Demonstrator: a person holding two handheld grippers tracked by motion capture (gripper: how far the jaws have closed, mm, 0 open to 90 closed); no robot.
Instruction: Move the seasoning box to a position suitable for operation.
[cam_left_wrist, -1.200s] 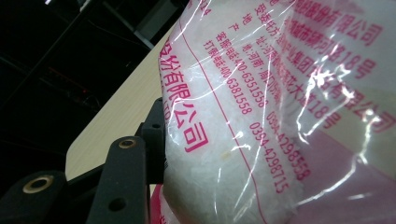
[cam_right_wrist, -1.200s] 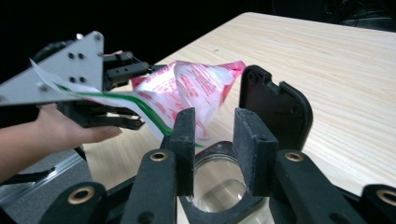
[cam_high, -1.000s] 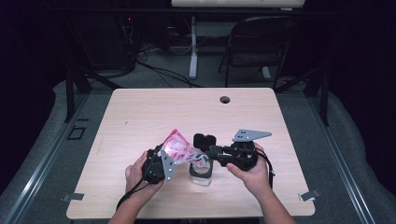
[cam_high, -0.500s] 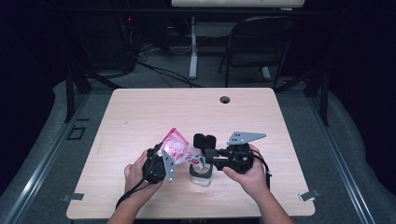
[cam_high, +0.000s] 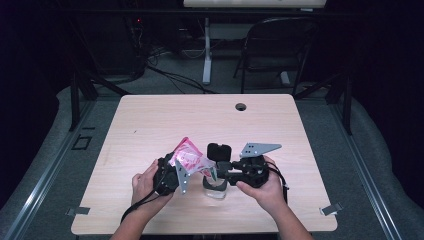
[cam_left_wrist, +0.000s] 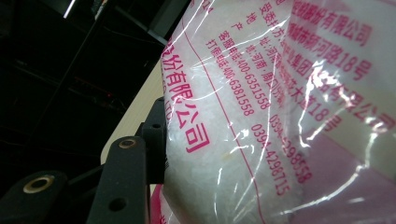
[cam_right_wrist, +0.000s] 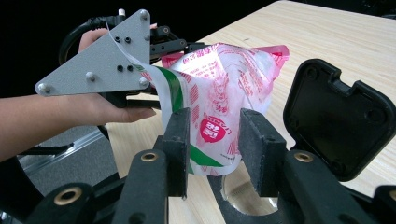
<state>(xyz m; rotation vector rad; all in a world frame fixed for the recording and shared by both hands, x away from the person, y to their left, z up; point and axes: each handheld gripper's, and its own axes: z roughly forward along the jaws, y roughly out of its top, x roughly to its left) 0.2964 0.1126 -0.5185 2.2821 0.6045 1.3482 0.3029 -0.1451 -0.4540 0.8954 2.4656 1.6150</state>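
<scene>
A pink and white plastic bag of white grains hangs tilted over a clear jar whose black lid is flipped open. My left gripper is shut on the bag; one finger presses its side, and the other is hidden behind the printed film. My right gripper points at the bag's lower corner, which hangs between its jaws just above the jar mouth. These jaws have just been opening, and a gap shows beside the right pad.
The wooden table has a cable hole at the back. The left gripper's grey plate and the hand behind it are close in front of my right gripper. A folding chair stands beyond the table.
The right gripper has shifted slightly left and toward the near edge. The left hand and the bag have stayed put.
</scene>
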